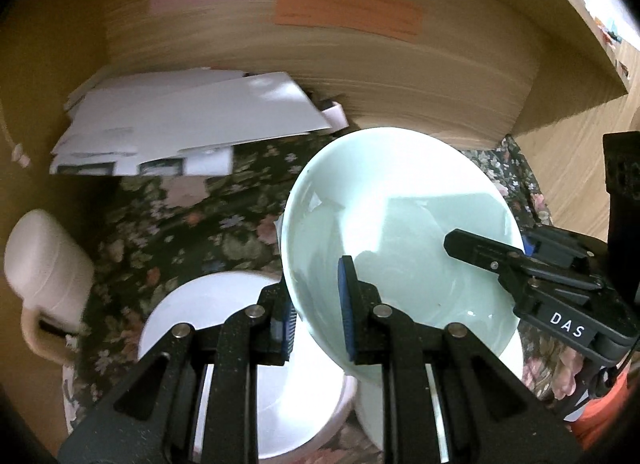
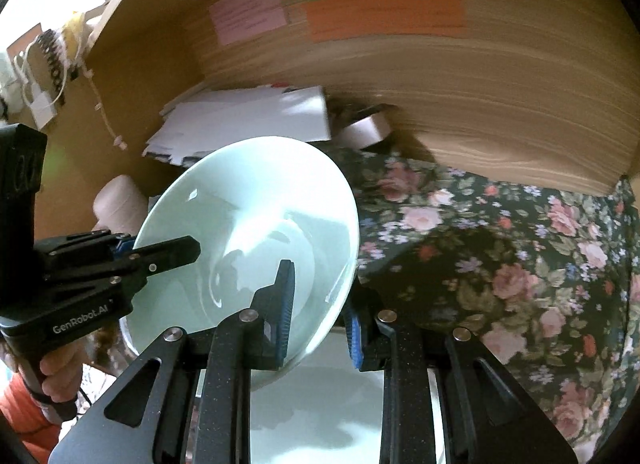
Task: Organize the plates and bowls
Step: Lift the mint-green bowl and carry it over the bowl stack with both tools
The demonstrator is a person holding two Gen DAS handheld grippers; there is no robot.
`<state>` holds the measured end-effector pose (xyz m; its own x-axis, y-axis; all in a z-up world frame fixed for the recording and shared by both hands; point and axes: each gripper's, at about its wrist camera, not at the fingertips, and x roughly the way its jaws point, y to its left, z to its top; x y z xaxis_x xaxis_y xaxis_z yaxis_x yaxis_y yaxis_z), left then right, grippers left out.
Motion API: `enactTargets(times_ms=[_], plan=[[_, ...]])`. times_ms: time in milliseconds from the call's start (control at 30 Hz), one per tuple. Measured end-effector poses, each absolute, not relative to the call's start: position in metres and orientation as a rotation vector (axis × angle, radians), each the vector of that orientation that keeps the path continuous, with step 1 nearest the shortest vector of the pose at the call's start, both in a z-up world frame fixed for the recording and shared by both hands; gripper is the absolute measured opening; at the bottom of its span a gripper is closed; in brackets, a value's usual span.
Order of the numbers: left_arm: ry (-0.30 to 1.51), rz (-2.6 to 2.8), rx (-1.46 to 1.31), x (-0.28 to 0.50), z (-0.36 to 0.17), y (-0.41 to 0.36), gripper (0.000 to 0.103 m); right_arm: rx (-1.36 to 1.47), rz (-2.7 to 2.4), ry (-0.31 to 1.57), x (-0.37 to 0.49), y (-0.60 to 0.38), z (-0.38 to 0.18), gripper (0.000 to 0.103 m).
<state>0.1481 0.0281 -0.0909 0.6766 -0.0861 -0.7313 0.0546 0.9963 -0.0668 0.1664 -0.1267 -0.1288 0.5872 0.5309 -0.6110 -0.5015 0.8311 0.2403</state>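
Observation:
A pale green bowl (image 1: 400,223) (image 2: 248,191) hangs tilted above the floral tablecloth, held by its rim from both sides. My left gripper (image 1: 318,316) is shut on the rim nearest its camera, one blue pad inside the bowl and one outside. In the right wrist view the left gripper (image 2: 160,252) reaches over the bowl's left edge. My right gripper (image 2: 320,316) is shut on the opposite rim, and in the left wrist view the right gripper (image 1: 484,252) enters from the right. A white bowl (image 1: 224,324) and another white dish (image 1: 516,348) (image 2: 320,404) sit beneath.
A loose stack of white papers (image 1: 180,127) (image 2: 248,119) lies at the back against a wooden wall (image 1: 400,75) with coloured notes. A cream mug (image 1: 44,264) stands at the left. A tape roll (image 2: 368,127) sits by the papers. Floral tablecloth (image 2: 500,264) spreads to the right.

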Motion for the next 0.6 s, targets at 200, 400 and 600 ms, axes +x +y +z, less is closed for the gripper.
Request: enactTargets(times_ms=[200,400,600], plan=[[0.806,-0.052,-0.053,0.128,-0.089,0.055,0.019,0.016,0.644,0.734,0.155,-0.100,-0.131,0.021],[0.812,-0.019,-0.075,0.112,-0.096,0.078,0.019,0.001,0.678,0.743,0.148,-0.079,-0.134,0.022],[0.830,0.002,-0.099,0.102,-0.106,0.097,0.019,-0.005,0.711,0.777,0.147,-0.061,-0.143,0.022]])
